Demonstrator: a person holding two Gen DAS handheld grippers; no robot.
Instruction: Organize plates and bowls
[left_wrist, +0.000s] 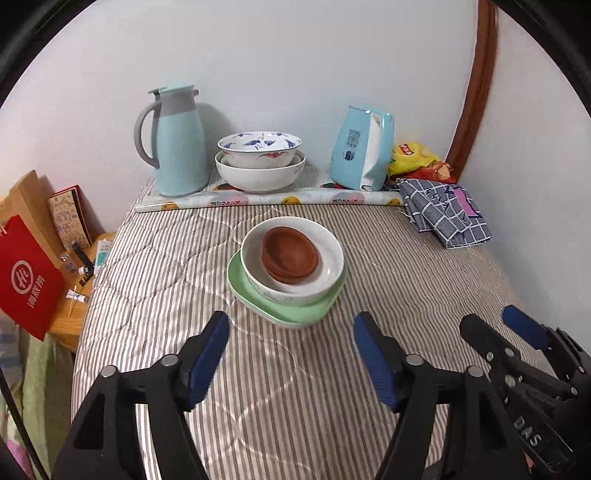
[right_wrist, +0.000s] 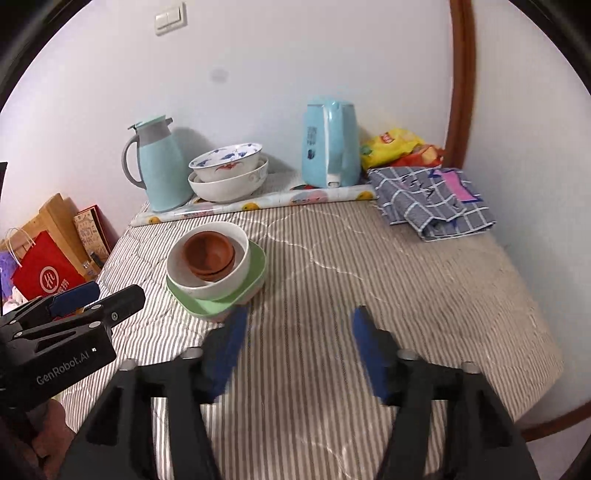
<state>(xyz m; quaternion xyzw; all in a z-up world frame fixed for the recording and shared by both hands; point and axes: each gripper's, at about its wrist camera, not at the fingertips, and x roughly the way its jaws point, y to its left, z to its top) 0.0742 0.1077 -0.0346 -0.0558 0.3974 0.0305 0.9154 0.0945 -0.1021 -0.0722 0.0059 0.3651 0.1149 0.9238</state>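
Note:
On the striped bed cover stands a stack: green plates at the bottom, a white bowl on them, and brown bowls nested inside. Against the far wall a blue-patterned bowl sits in a larger white bowl. My left gripper is open and empty, short of the stack. My right gripper is open and empty too, to the right of the stack.
A light blue thermos jug, a blue kettle, a rolled patterned sheet, snack bags and a folded checked cloth line the back. A red bag stands on a side table at left.

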